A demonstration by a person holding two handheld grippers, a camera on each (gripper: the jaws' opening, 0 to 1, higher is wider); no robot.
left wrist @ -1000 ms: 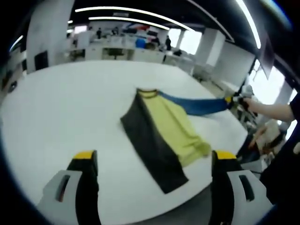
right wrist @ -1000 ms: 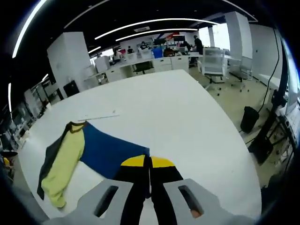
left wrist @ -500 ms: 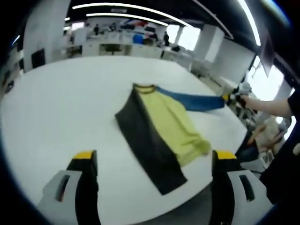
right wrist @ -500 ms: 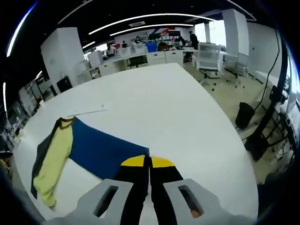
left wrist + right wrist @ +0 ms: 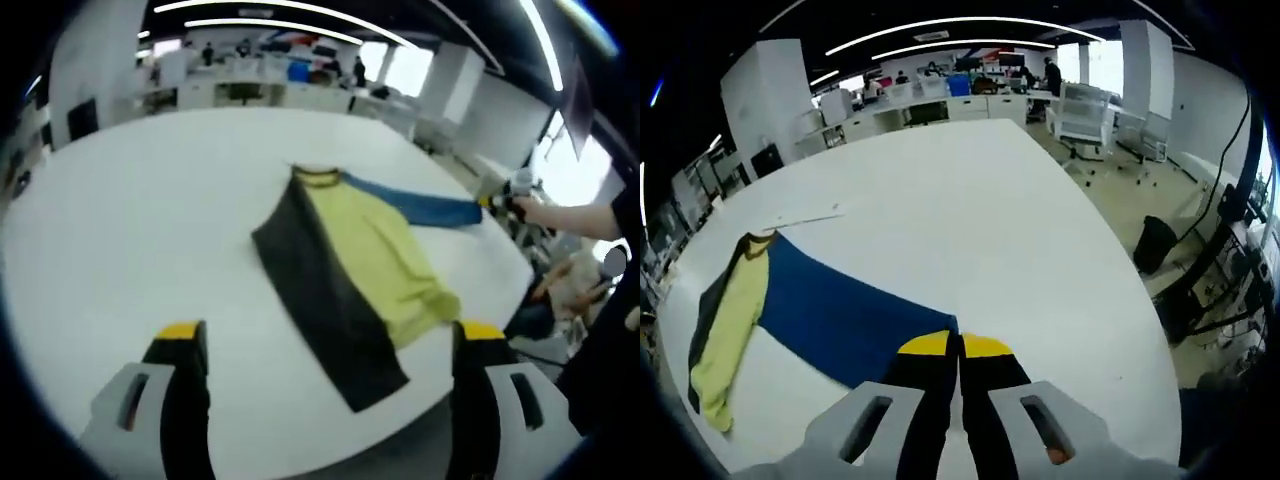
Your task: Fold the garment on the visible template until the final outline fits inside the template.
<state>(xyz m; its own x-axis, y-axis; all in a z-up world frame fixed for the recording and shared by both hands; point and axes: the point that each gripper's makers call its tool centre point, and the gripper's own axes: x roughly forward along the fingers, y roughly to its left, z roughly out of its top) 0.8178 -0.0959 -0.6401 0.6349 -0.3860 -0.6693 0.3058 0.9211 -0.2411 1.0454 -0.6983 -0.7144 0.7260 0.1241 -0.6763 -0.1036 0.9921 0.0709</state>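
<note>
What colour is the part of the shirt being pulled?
Blue, clearest in the right gripper view.

Garment (image 5: 830, 320) edge hidden between tool (image 5: 960, 350) tips

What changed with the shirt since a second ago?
The right gripper, fingers shut on the blue part of the garment, seems to have kept pulling it outward: the blue looks longer and more stretched in its view. Nothing was grabbed or dropped. The yellow and dark parts stayed flat on the white table, and the left gripper stayed open, holding nothing.
</note>
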